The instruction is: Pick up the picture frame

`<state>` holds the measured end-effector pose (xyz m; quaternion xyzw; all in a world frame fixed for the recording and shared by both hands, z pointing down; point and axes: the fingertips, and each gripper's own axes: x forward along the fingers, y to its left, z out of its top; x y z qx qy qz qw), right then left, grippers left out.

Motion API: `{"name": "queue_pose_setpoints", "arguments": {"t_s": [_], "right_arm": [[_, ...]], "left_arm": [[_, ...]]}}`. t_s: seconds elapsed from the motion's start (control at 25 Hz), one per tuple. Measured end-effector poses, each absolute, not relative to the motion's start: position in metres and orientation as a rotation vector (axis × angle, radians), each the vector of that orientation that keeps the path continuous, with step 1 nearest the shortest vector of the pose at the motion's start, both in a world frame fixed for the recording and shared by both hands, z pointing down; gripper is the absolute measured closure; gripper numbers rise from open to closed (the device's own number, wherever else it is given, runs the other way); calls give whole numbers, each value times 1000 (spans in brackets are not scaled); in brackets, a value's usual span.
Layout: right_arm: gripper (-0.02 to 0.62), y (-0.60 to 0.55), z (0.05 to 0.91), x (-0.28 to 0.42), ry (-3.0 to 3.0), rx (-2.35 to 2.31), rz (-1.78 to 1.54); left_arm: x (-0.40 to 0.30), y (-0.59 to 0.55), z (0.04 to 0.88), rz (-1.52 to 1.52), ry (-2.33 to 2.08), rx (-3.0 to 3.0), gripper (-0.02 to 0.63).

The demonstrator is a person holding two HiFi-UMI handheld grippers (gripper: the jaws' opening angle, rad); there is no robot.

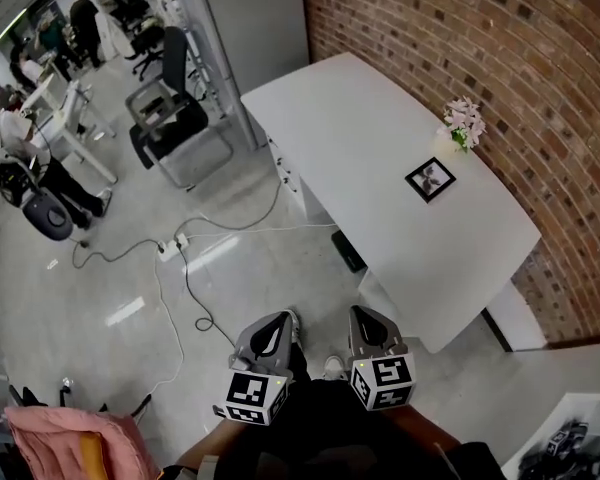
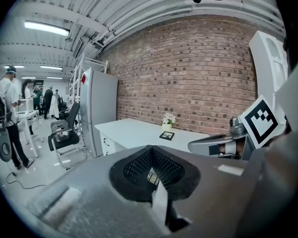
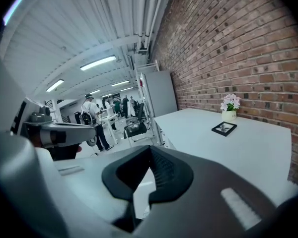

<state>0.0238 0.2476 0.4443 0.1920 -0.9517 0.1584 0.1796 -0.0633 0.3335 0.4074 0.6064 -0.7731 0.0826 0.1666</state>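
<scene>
A small black picture frame (image 1: 431, 179) lies flat on the white table (image 1: 360, 128), near the brick wall, just in front of a little pot of pale flowers (image 1: 463, 123). It is small and far off in the left gripper view (image 2: 166, 136) and in the right gripper view (image 3: 224, 128). My left gripper (image 1: 278, 320) and right gripper (image 1: 363, 316) are held side by side close to my body, over the floor and short of the table's near end. Both are shut with nothing between their jaws (image 2: 151, 150) (image 3: 150, 151).
A brick wall (image 1: 500, 58) runs along the table's far side. A black office chair (image 1: 168, 120) stands to the left, and cables with a power strip (image 1: 172, 248) trail over the floor. People stand at desks at the far left (image 1: 20, 158). Pink cloth (image 1: 70, 443) lies at my lower left.
</scene>
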Motion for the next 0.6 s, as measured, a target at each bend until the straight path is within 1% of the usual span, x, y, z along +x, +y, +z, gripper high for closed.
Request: {"name": "queue_pose_setpoints", "arguments": {"t_s": [0.32,0.6], "right_arm": [[594,194,455,14,-2615,779,490],[594,148,453,-12,-2538,961,512]], "left_arm": [[-87,267,420,242,-2041,1885,604],[-123,204,419,238,-1883,2024,604]]}}
